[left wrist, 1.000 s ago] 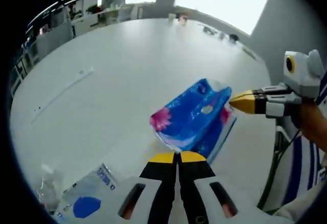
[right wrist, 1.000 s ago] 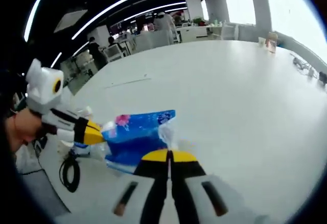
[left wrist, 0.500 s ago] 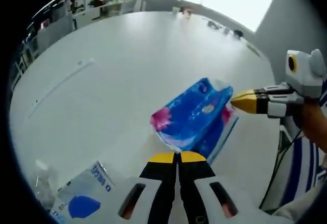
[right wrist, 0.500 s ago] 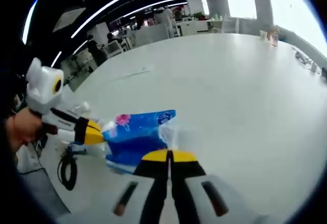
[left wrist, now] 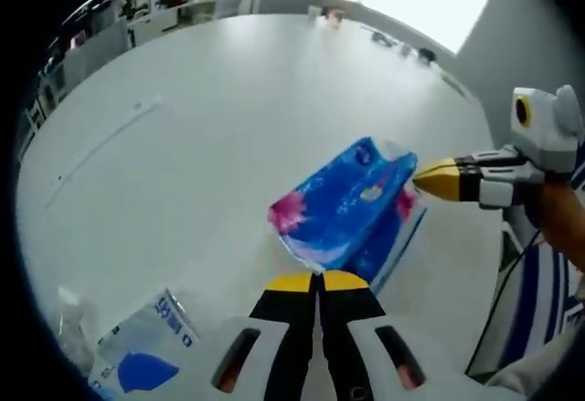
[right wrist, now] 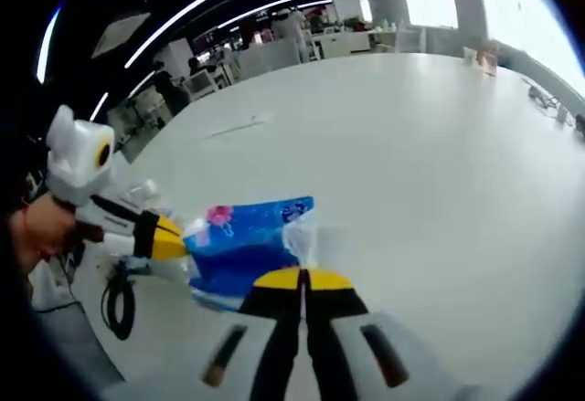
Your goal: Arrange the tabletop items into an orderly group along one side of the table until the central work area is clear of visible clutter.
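Note:
A blue tissue pack [left wrist: 345,205] with pink flowers on its wrapper hangs stretched between both grippers, just over the white table [left wrist: 228,100]. My left gripper [left wrist: 318,279] is shut on the pack's near edge. My right gripper [left wrist: 435,181] comes in from the right, its yellow tips shut on the pack's far corner. In the right gripper view the same pack [right wrist: 239,239] lies ahead of my right gripper [right wrist: 302,278], whose jaws are pressed together on the clear wrapper flap. There my left gripper [right wrist: 172,237] holds the pack's left end.
A clear plastic bag with a blue label [left wrist: 144,351] lies at the table's near left edge, a transparent bottle [left wrist: 68,314] beside it. A long thin strip [left wrist: 99,142] lies further left. Small items [left wrist: 402,49] sit at the far rim. A black cable [right wrist: 119,305] hangs below the edge.
Both views have shifted slightly with the hands. The pack stays held the same way at both ends.

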A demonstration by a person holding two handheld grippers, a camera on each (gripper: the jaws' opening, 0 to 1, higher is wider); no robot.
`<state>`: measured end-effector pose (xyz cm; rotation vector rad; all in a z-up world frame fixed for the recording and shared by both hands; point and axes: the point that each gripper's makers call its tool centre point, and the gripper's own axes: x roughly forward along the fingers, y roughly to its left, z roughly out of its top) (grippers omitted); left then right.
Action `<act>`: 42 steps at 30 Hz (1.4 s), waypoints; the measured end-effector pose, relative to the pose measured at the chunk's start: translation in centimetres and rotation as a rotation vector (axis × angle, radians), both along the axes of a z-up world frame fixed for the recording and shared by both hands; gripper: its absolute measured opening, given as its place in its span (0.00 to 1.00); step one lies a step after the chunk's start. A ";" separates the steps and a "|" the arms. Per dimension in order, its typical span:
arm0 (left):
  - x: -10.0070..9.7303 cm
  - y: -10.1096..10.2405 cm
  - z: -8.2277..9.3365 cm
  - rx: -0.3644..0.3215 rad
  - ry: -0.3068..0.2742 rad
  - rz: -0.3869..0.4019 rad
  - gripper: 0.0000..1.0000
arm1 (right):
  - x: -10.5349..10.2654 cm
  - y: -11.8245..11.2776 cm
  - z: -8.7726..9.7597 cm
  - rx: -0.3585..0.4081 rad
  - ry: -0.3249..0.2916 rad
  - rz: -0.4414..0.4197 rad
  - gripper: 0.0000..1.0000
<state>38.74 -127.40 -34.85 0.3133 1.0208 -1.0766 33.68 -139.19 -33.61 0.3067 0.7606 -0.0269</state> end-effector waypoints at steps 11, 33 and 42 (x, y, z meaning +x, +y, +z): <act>0.6 0.2 0.3 -0.001 0.004 0.012 0.00 | 0.5 0.2 0.3 0.015 -0.006 0.001 0.00; 1.0 1.4 -0.8 0.040 0.013 0.023 0.00 | 1.4 1.2 -0.9 0.029 0.011 0.022 0.00; 1.2 1.1 -0.9 0.038 0.004 0.014 0.00 | 1.1 1.1 -1.6 0.027 0.018 0.019 0.00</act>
